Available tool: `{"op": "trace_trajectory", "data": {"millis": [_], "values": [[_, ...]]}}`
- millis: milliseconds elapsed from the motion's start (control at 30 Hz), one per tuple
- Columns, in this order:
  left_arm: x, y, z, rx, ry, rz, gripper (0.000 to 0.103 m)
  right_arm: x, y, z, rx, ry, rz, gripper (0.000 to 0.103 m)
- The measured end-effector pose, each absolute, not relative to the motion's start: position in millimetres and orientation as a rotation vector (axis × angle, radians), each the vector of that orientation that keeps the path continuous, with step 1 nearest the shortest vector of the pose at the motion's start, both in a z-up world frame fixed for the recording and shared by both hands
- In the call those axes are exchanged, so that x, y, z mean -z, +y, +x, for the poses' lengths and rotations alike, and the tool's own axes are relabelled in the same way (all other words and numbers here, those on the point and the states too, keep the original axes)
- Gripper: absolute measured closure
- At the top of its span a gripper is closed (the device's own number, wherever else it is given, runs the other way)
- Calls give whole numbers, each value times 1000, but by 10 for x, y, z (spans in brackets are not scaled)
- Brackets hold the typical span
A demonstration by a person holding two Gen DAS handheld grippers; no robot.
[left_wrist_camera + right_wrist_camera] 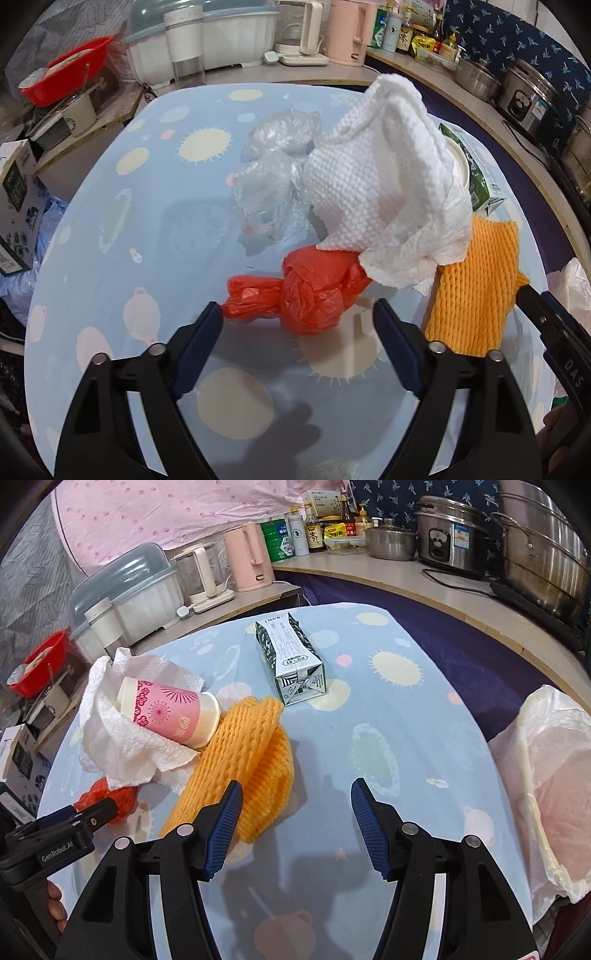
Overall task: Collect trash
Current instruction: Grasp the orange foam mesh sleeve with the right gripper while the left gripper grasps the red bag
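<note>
Two hand-held tongs hover over a bench point(424, 709) covered in a pale blue cloth printed with suns and planets; both stand open and grip nothing. The left tongs point(297, 312) point down at a knotted red plastic bag point(295, 291), whose tail lies just beside the left pad and whose knot sits just ahead of the gap; the right tongs point(295, 794) frame bare cloth, with an orange foam net point(255, 753) touching the outer side of their left pad.

The trash lies heaped toward the left half of the bench: a white paper towel point(380, 192) drapes over the red bag's far end and over a pink paper cup point(170, 712) lying on its side; crumpled clear plastic point(273, 173) sits behind; a green and white milk carton point(291, 661) lies apart, farther back.

Likely trouble: because the towel overlaps the red bag, lifting the bag may drag the towel and tip the cup, which could roll; the bag's slick tail might slip out if only the tail is pinched; the two tongs work close together, so they may knock each other above the orange net.

Open room: the near part of the bench and its right half are mostly bare; a white bag point(546, 775) hangs open at the right edge, probably the place for the trash; the left edge drops toward boxes below, and the heap sits near it; a counter crowded with kettles and pots runs behind.
</note>
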State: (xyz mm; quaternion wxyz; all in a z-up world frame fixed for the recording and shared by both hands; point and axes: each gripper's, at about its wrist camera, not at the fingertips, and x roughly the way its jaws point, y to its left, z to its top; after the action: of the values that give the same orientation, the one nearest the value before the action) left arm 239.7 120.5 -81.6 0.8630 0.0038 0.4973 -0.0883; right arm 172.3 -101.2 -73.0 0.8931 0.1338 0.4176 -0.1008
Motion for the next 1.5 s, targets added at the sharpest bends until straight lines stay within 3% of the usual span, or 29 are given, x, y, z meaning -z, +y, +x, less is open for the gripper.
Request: {"op": "trace_trajectory", "data": {"millis": [100,167,267,333,433,600,900,967,1000,1033,1133,1367,1500], "values": [[866,1205,2436,200,1061,6,43,792,-1013,1812,205,881,275,49],[876,1214,2448,203,1064,5,48,825,-1006,1848,197,892,274,64],[889,1223,2440,215,1071,-1,66,860,-994,1875,183,906,278,84],[904,1241,2434,231,1088,-20,79,867,-988,1864,178,911,281,92],[907,1244,2387,240,1095,-25,89,819,-992,1811,179,898,285,94],[828,1229,2247,261,1082,-24,96,651,-1039,1631,193,856,288,94],[636,1233,1987,305,1053,-51,95,364,-1183,1198,237,786,292,94],[627,1241,1992,295,1055,-62,78,336,-1220,1124,245,778,295,94],[624,1254,2008,283,1049,-70,55,325,-1234,1092,250,774,295,94],[614,1271,2019,264,1036,-79,42,316,-1245,1068,255,772,294,94],[596,1270,2092,251,1014,-104,31,289,-1287,1021,272,761,290,94],[776,1033,2373,247,1028,-60,30,209,-1390,1037,283,736,314,94],[897,977,2457,258,1057,-40,51,191,-1421,1050,284,731,326,94]]}}
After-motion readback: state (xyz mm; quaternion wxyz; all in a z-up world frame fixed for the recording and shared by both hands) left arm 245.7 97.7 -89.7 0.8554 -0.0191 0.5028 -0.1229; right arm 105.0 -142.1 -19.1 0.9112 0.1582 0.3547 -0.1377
